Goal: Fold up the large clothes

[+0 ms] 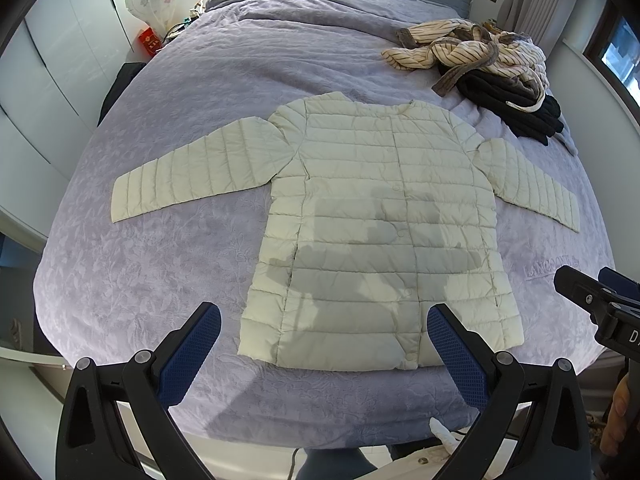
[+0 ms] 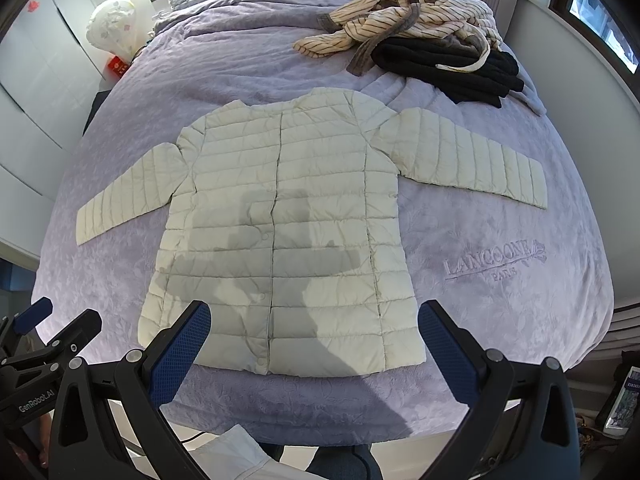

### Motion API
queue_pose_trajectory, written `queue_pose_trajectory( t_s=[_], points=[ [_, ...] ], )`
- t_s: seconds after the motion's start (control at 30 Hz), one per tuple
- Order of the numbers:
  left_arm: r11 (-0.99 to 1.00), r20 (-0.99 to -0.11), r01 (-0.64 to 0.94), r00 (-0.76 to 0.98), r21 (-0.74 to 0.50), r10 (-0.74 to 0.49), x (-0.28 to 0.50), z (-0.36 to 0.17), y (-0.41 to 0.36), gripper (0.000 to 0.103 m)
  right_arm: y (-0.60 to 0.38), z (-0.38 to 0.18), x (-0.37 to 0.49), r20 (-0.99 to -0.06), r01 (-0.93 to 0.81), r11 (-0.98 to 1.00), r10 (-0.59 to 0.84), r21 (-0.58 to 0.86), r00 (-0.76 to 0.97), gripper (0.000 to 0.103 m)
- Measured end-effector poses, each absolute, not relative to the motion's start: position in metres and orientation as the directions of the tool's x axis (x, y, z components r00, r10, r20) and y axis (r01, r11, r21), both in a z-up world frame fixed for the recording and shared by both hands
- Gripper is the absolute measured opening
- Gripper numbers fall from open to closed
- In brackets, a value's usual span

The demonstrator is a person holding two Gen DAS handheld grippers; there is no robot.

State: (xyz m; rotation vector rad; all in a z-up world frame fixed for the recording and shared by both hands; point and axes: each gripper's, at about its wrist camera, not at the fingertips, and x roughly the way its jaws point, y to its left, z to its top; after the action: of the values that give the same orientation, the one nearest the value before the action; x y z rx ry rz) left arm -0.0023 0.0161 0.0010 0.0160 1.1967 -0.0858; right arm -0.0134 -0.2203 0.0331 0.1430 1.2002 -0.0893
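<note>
Two grippers hang over the near edge of the bed [image 1: 160, 92], the left gripper [image 1: 324, 344] and right gripper [image 2: 314, 340] both with jaws spread wide and holding nothing. The cream puffer jacket [image 1: 372, 216] lies flat mid-frame, buttoned, sleeves out, its lower half under shadow. Upper right, a heap of striped and black clothes [image 1: 492, 76] is too tangled to sort out, and the pillows get cropped by the top edge.

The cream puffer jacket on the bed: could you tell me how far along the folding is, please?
Done: the cream puffer jacket lies flat, snapped shut, sleeves spread on the lilac bedspread. In hand: nothing; the left gripper and right gripper hover open near its hem. Left: every fold, plus the striped and black clothes.
</note>
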Motion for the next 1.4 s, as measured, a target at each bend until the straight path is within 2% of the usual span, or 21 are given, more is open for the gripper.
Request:
queue_pose_trajectory(
  t_s=[0.83, 1.4],
  points=[
    [0.997, -0.931, 0.074, 0.359, -0.033, -0.058, -0.003, 0.000, 0.017, 0.103, -0.220, 0.030, -0.014, -0.936, 0.146, 0.987, 0.010, 0.066, 0.353, 0.103],
    [1.000, -0.942, 0.010, 0.334, -0.029, -0.031, 0.015, -0.015, 0.068, 0.103, -0.193, 0.015, 0.001, -0.941, 0.116, 0.988, 0.060, 0.104, 0.333, 0.103]
  ],
)
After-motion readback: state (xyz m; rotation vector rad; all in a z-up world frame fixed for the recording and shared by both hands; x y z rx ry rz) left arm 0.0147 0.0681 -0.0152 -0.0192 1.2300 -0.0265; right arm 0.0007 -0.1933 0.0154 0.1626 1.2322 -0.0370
